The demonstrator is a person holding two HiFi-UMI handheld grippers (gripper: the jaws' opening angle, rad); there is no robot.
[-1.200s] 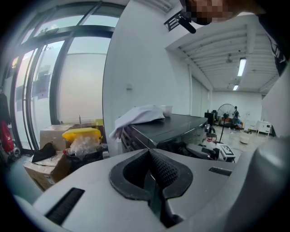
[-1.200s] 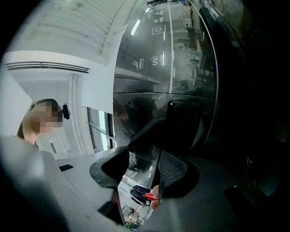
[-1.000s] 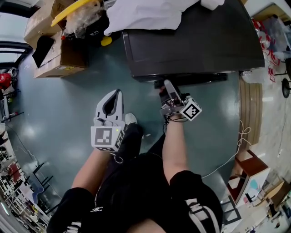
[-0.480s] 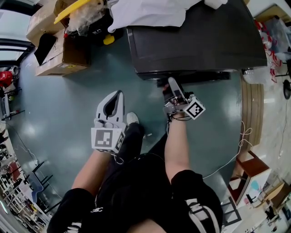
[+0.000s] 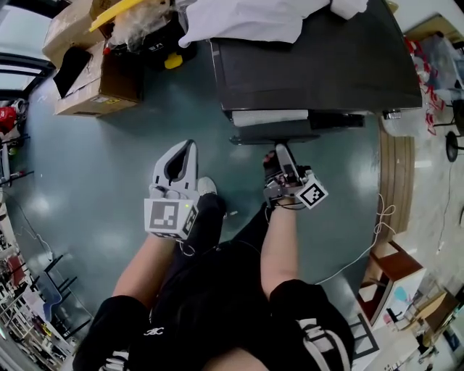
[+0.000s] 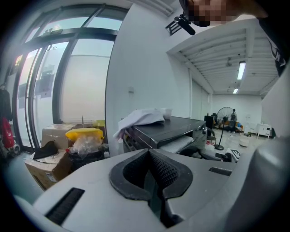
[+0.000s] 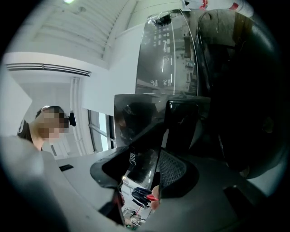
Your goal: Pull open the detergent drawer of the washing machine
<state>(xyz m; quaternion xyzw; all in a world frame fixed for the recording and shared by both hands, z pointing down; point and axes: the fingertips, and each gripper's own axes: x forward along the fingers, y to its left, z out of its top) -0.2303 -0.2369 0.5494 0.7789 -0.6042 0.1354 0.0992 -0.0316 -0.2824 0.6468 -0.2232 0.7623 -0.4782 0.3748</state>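
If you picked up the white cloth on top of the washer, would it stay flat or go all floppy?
Probably floppy: the cloth lies crumpled and droops over the washer's edge. It is likely light, since its folds look thin. A push would probably bunch it up rather than slide it whole.
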